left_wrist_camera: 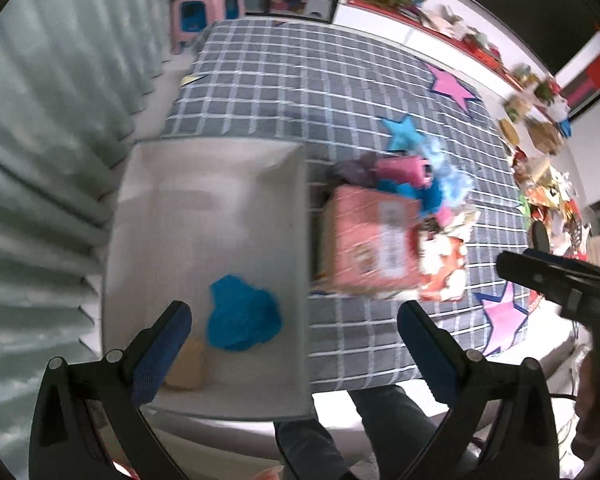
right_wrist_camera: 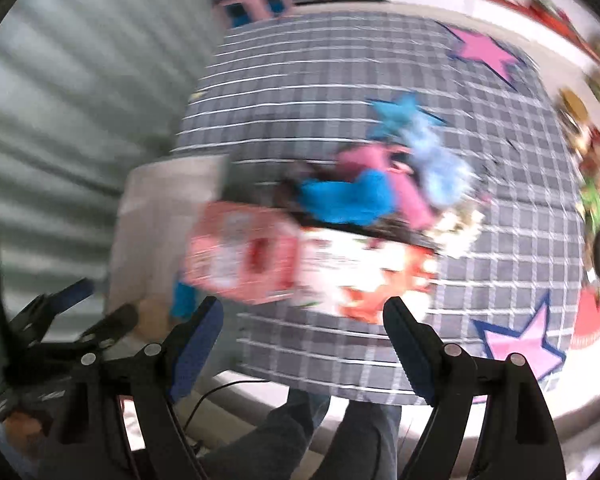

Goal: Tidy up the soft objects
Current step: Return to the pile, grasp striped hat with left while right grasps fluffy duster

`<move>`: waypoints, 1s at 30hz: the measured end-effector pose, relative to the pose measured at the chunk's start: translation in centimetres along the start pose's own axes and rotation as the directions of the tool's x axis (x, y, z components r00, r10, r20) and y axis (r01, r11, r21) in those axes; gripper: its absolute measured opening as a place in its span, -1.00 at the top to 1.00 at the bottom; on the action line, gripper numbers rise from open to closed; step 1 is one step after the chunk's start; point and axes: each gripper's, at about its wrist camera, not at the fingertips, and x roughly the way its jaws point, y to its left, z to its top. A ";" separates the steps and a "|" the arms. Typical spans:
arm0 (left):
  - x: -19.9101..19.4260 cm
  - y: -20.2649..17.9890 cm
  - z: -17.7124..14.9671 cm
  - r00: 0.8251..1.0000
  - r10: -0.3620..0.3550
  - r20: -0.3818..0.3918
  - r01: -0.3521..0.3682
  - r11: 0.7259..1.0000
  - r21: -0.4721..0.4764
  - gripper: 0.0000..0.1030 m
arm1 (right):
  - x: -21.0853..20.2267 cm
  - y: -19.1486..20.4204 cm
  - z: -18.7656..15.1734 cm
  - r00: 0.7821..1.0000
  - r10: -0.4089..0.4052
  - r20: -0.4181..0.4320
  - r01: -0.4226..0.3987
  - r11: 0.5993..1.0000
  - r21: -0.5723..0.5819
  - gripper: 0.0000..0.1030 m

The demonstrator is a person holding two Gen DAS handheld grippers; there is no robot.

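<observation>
A white bin (left_wrist_camera: 204, 184) stands at the left end of the checked cloth (left_wrist_camera: 300, 80). In it lie a blue soft item (left_wrist_camera: 242, 314) and a small tan item (left_wrist_camera: 186, 364). Right of the bin is a pile: a pink packet (left_wrist_camera: 372, 240), an orange-and-white soft item (left_wrist_camera: 444, 268), blue, pink and pale-blue soft things (left_wrist_camera: 408, 178). My left gripper (left_wrist_camera: 296, 344) is open and empty above the bin's near right corner. My right gripper (right_wrist_camera: 300, 332) is open and empty, just in front of the pile (right_wrist_camera: 340, 208); that view is blurred. The right gripper also shows in the left wrist view (left_wrist_camera: 556, 280).
A pleated pale curtain (left_wrist_camera: 40, 140) runs along the left. A pink toy house (left_wrist_camera: 206, 10) stands beyond the table. A cluttered shelf of small items (left_wrist_camera: 540, 128) lines the right side. The person's legs (left_wrist_camera: 360, 432) are below the table's near edge.
</observation>
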 end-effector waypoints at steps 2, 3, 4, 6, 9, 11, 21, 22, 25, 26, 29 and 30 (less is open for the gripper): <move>0.2 -1.7 1.0 1.000 -0.012 -0.009 0.012 1.000 0.020 -0.99 | 0.7 -3.1 0.6 1.000 -0.018 -0.016 0.019 0.998 0.059 -0.62; 0.5 -2.9 1.8 1.000 -0.019 -0.019 0.020 0.999 0.032 -0.99 | 1.1 -4.2 0.9 0.999 -0.023 -0.023 0.025 0.997 0.077 -0.62; 0.7 -3.7 2.3 0.999 -0.022 -0.026 0.023 0.999 0.038 -0.99 | 1.7 -5.9 1.3 0.999 -0.036 -0.040 0.040 0.994 0.103 -0.62; 1.8 -6.0 4.0 0.999 -0.019 -0.050 0.022 0.999 0.049 -0.99 | 2.7 -8.5 1.8 0.996 -0.055 -0.064 0.064 0.988 0.139 -0.62; 3.9 -9.0 6.8 0.997 0.032 -0.074 -0.027 0.997 0.070 -0.99 | 4.3 -11.5 2.2 0.993 -0.057 -0.100 0.074 0.982 0.176 -0.62; 5.7 -11.0 8.7 0.992 0.100 -0.075 -0.092 0.991 0.101 -0.99 | 5.6 -13.3 2.6 0.991 -0.042 -0.129 0.067 0.978 0.198 -0.62; 18.2 -13.4 15.0 0.943 0.178 -0.283 -0.135 0.977 0.164 -0.99 | 8.5 -18.2 4.0 0.979 0.039 -0.199 0.010 0.971 0.237 -0.62; 19.4 -13.3 15.0 0.931 0.191 -0.311 -0.142 0.974 0.174 -0.99 | 8.6 -18.6 4.1 0.979 0.045 -0.201 0.005 0.970 0.244 -0.62; 22.9 -13.3 14.8 0.886 0.228 -0.404 -0.149 0.965 0.218 -0.99 | 9.0 -19.6 4.5 0.975 0.067 -0.210 -0.010 0.965 0.261 -0.62; 23.9 -13.4 14.8 0.872 0.256 -0.417 -0.162 0.955 0.249 -0.99 | 9.0 -19.9 4.6 0.975 0.073 -0.212 -0.015 0.964 0.264 -0.62; 25.2 -13.2 15.6 0.856 0.328 -0.401 -0.205 0.925 0.319 -0.99 | 9.5 -20.3 5.2 0.972 0.090 -0.218 -0.029 0.963 0.267 -0.62; 25.5 -12.9 16.4 0.856 0.363 -0.369 -0.238 0.908 0.344 -0.99 | 9.7 -20.3 5.4 0.972 0.091 -0.218 -0.030 0.964 0.266 -0.62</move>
